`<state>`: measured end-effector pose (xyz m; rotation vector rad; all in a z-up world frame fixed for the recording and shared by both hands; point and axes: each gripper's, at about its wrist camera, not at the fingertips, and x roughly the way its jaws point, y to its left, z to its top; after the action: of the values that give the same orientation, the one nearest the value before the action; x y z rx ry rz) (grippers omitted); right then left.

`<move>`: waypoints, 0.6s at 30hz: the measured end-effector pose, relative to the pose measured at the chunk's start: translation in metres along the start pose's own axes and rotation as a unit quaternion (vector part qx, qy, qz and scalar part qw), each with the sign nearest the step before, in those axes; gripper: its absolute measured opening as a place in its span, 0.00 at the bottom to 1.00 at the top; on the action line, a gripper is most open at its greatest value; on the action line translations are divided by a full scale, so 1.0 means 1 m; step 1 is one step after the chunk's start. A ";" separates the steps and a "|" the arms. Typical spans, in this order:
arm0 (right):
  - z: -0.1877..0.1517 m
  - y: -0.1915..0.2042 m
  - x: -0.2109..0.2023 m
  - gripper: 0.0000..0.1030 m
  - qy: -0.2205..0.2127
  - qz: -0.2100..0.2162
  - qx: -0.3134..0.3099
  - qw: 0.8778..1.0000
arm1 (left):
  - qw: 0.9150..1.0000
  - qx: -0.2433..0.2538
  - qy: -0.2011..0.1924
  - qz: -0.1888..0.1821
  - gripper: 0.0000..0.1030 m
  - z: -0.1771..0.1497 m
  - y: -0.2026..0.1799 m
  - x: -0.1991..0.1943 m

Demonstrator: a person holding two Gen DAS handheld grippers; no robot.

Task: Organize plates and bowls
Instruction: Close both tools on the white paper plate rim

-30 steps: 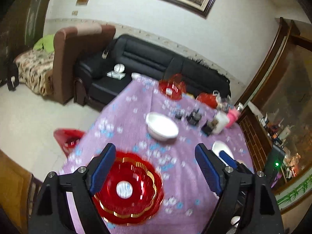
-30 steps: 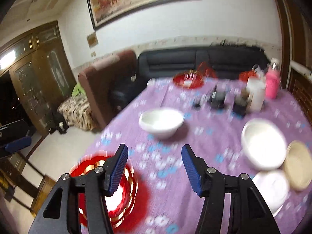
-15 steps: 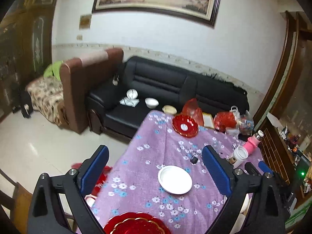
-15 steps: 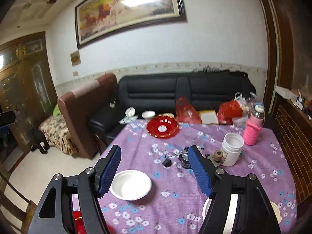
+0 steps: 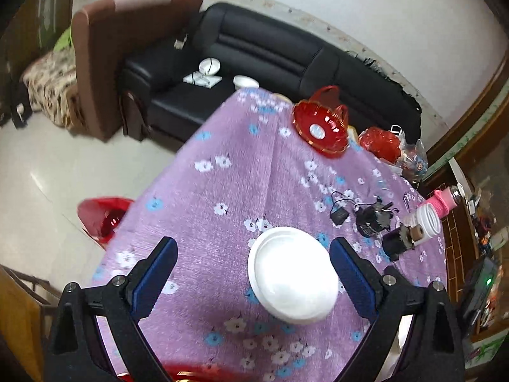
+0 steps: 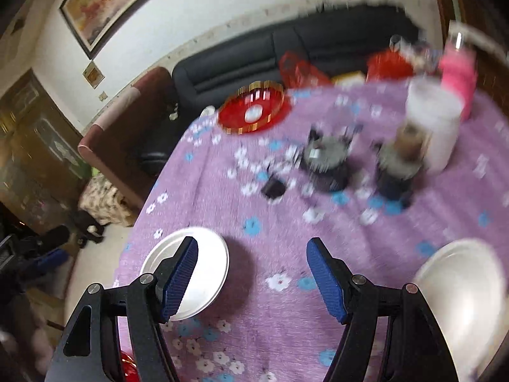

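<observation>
Left gripper (image 5: 251,272): jaws wide, nothing held, ribbed blue pads clear of everything. A white bowl (image 5: 292,275) sits on the table (image 5: 222,172) between them, off toward the right pad, not touched. Right gripper (image 6: 251,275): jaws moderately open, empty; only cloth between them. Both sets of jaws have just been opening.

From the right wrist the same white bowl (image 6: 191,273) lies partly behind the left pad, and a second white bowl (image 6: 461,289), round and glossy, sits at the right edge. So two white bowls, smooth, shallow. One red plate (image 5: 321,132) with gold rim and fluted edge stands at the far end. Tablecloth is purple, floral, finely ribbed. Black leather sofa (image 5: 273,54) beyond. Right view is motion-blurred.
</observation>
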<state>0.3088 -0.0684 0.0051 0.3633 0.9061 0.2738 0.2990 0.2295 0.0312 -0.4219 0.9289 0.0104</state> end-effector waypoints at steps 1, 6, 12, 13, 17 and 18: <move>-0.001 -0.002 0.007 0.73 0.009 0.009 0.008 1.000 | 1.000 -0.005 0.005 0.000 0.93 0.001 0.002 0.008; -0.014 -0.005 0.042 0.73 0.044 0.047 0.040 0.997 | 0.999 -0.020 0.041 0.000 0.93 -0.004 0.008 0.051; -0.025 0.010 0.064 0.64 0.069 0.060 0.030 0.995 | 0.997 -0.009 0.082 0.000 0.93 -0.020 0.007 0.085; -0.026 0.012 0.067 0.59 0.071 0.060 0.029 0.995 | 0.996 -0.009 0.091 0.004 0.93 -0.022 0.007 0.091; -0.032 0.016 0.079 0.36 0.082 0.059 0.023 0.995 | 0.993 -0.009 0.116 0.005 0.93 -0.031 0.007 0.108; -0.033 0.018 0.082 0.33 0.084 0.059 0.022 0.994 | 0.993 -0.006 0.121 0.006 0.90 -0.034 0.006 0.111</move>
<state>0.3288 -0.0152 -0.0646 0.4403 1.0591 0.3981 0.3389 0.2037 -0.0750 -0.4351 1.1715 -0.0243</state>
